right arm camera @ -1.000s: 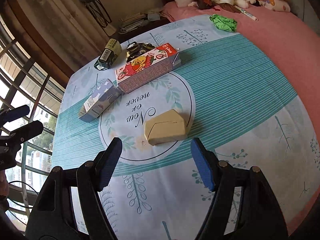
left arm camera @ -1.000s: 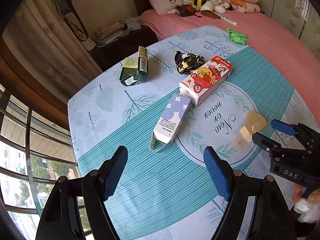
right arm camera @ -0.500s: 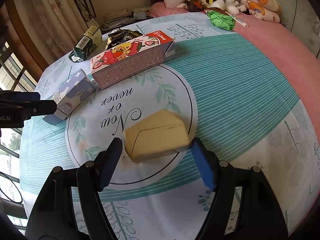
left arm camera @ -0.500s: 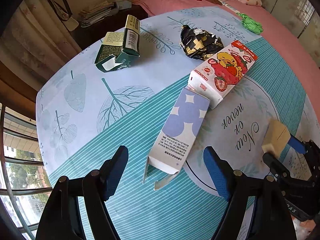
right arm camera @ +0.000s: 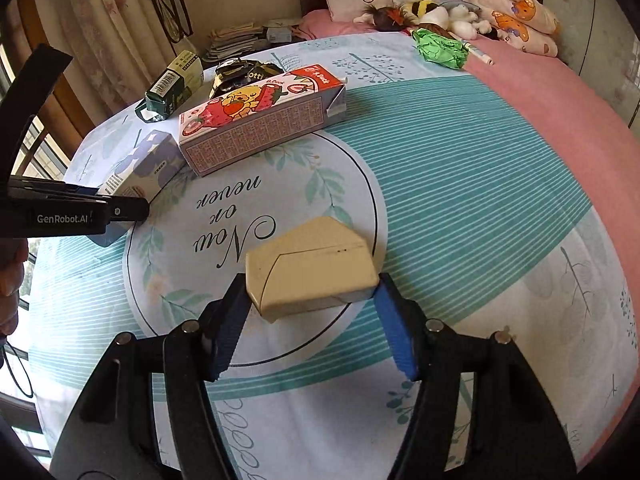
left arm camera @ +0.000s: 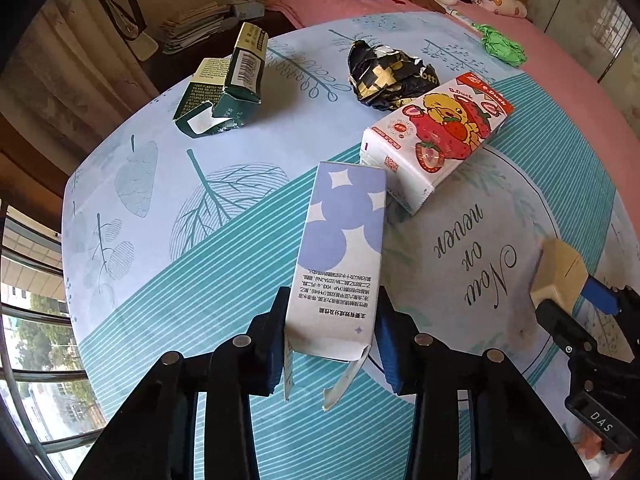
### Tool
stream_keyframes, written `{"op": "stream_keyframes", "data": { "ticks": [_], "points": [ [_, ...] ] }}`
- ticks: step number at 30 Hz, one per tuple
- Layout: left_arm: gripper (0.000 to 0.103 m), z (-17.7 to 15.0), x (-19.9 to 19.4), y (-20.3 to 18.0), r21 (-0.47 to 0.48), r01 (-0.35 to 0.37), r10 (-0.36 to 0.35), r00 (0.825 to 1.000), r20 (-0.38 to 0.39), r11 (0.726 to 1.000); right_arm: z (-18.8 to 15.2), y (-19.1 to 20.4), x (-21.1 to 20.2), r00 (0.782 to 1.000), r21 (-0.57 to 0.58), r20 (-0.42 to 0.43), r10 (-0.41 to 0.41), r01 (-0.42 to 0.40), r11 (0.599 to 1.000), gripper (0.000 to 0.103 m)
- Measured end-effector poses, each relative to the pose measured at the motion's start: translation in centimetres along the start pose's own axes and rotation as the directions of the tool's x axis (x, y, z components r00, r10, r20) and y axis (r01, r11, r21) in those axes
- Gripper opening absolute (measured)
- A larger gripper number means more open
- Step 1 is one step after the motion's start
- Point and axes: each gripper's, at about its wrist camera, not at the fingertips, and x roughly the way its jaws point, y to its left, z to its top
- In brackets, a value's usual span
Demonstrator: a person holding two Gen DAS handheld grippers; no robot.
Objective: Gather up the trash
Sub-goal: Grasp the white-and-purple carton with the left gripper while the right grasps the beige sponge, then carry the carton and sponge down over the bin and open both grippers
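My left gripper (left arm camera: 330, 344) is shut on the open near end of a purple-and-white carton (left arm camera: 340, 256) that lies on the table; it also shows in the right wrist view (right arm camera: 140, 168). My right gripper (right arm camera: 310, 320) is shut on a beige box (right arm camera: 312, 272), which also shows in the left wrist view (left arm camera: 558, 276). Other trash on the table: a strawberry-print carton (left arm camera: 436, 136), a crumpled black-and-gold wrapper (left arm camera: 384, 74), a torn dark green box (left arm camera: 224, 92) and a green paper ball (right arm camera: 440, 46).
The table has a teal and white leaf-print cloth (left arm camera: 168, 240). A pink bed (right arm camera: 560, 100) with pillows and plush toys lies beyond it. A window with bars (left arm camera: 28, 320) is at the left. A stack of papers (left arm camera: 192, 28) sits behind the table.
Both grippers moved forward and closed: the left onto the purple carton's end, the right onto the beige box.
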Motion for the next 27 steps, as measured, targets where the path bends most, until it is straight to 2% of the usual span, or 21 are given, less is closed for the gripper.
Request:
{"op": "stream_keyframes", "data": {
  "ticks": [4,8,13,20,27],
  "points": [
    [0.038,-1.3,-2.1,-1.4,0.025,-0.018,0.017,0.999,0.031,1.0,0.1,-0.6,-0.5,0.999,0.053,-0.011,0.032,-0.031,0.998,0.059],
    [0.038,-2.9,-4.7,-2.7,0.039,-0.026,0.024,0.998,0.05,0.999,-0.2,-0.7,-1.9,0.999,0.051,0.0,0.054,-0.054,0.997,0.059],
    [0.038,-5.8,-8.8,-5.1,0.009,-0.008,0.008,0.998,0.063,1.0,-1.0,-0.5,-4.9,0.995,0.023,0.016,0.098,-0.099,0.995,0.059],
    [0.038,-11.7,-15.0,-9.7,-0.036,-0.026,0.029,0.995,0.093,0.999,-3.3,-1.7,-10.6,0.987,-0.028,0.027,0.16,-0.159,0.987,0.059],
    [0.038,-18.5,-20.1,-15.7,-0.098,-0.055,0.066,0.991,0.117,0.994,-7.5,-4.5,-17.2,0.975,-0.107,0.039,0.22,-0.215,0.971,0.059]
  ]
}}
